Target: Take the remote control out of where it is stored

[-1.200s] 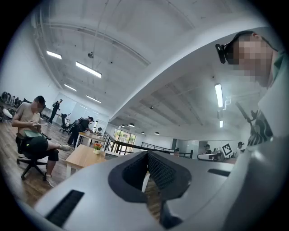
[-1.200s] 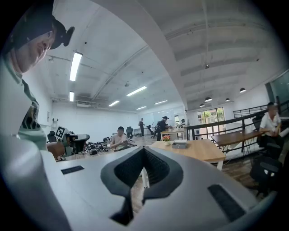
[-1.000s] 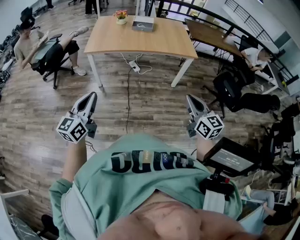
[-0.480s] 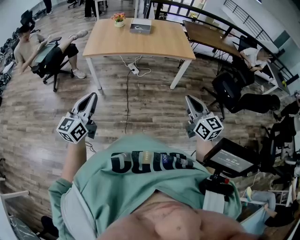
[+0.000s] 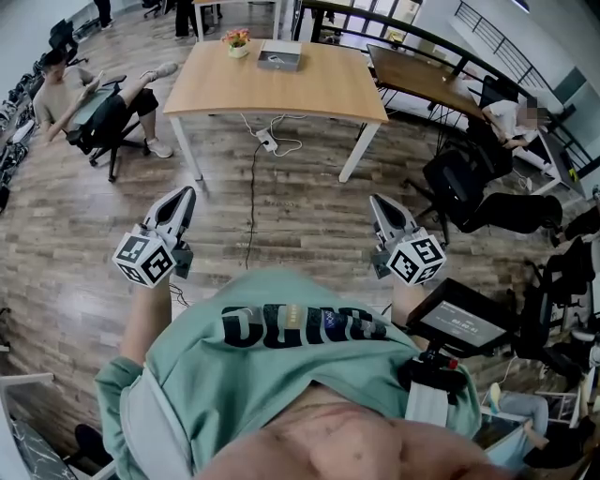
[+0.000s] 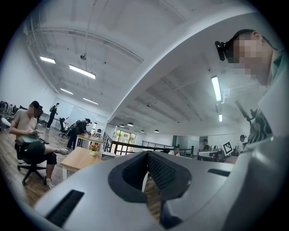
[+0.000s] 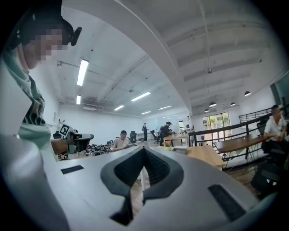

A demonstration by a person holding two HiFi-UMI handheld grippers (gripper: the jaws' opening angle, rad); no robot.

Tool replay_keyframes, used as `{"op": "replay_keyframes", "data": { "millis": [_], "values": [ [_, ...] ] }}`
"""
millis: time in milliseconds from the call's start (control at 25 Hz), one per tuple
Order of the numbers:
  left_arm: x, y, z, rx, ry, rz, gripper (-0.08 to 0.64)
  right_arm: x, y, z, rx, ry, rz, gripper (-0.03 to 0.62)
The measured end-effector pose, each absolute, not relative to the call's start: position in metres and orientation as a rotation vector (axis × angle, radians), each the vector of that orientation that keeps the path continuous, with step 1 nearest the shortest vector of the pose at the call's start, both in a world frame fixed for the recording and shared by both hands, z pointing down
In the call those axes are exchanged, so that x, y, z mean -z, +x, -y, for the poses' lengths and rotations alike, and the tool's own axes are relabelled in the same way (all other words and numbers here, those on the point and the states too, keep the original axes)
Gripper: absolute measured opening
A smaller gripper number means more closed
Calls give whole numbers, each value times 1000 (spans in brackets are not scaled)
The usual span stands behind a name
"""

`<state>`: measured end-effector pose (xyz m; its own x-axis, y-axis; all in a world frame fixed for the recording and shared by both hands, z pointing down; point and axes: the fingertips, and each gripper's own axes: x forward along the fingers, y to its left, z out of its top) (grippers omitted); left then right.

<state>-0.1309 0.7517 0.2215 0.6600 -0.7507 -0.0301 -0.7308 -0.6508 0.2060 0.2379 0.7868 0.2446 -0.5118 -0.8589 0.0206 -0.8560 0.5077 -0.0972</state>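
Both tongs clenched, empty: left gripper (image 5: 184, 193) and right gripper (image 5: 378, 201) point level at the wooden table (image 5: 309, 89) well ahead. No remote control visible. Probably it's inside the grey box (image 5: 280, 58) at the table's far edge beside the flower pot (image 5: 236, 39) — dead ahead, about midway between the hands, neither clearly nearer.

A light wooden table (image 5: 281, 84) stands at the far middle of a plank floor (image 5: 84, 225), with a small flower pot (image 5: 236, 39) near its far left corner. Under it lies a white power strip (image 5: 267, 141) – a thin cable (image 5: 251, 202) runs from there toward the near side. At the far left a person (image 5: 58, 89) sits in an office chair. At the right are a dark table (image 5: 422, 75), a black chair (image 5: 459, 178) and another seated person (image 5: 511, 117) – a dark railing (image 5: 375, 14) runs behind.
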Motion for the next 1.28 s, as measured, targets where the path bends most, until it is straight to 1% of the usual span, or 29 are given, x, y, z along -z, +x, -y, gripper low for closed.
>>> {"op": "replay_keyframes", "data": {
  "millis": [280, 600, 720, 960, 1120, 1280],
  "values": [
    [-234, -90, -760, 116, 2700, 1209, 5, -264, 275, -793, 179, -1515, -2706, 3],
    [-247, -53, -773, 67, 2719, 1153, 5, -279, 300, -808, 199, -1510, -2685, 5],
    [-248, -50, -767, 61, 2730, 1130, 5, -283, 299, -803, 221, -1518, -2675, 3],
    [-246, -72, -744, 95, 2726, 1098, 5, -272, 279, -787, 208, -1556, -2675, 3],
    [-266, -127, -695, 153, 2703, 1056, 5, -273, 221, -749, 175, -1597, -2679, 4],
    [-257, -180, -643, 201, 2718, 1020, 5, -256, 159, -708, 110, -1606, -2699, 5]
  ]
}}
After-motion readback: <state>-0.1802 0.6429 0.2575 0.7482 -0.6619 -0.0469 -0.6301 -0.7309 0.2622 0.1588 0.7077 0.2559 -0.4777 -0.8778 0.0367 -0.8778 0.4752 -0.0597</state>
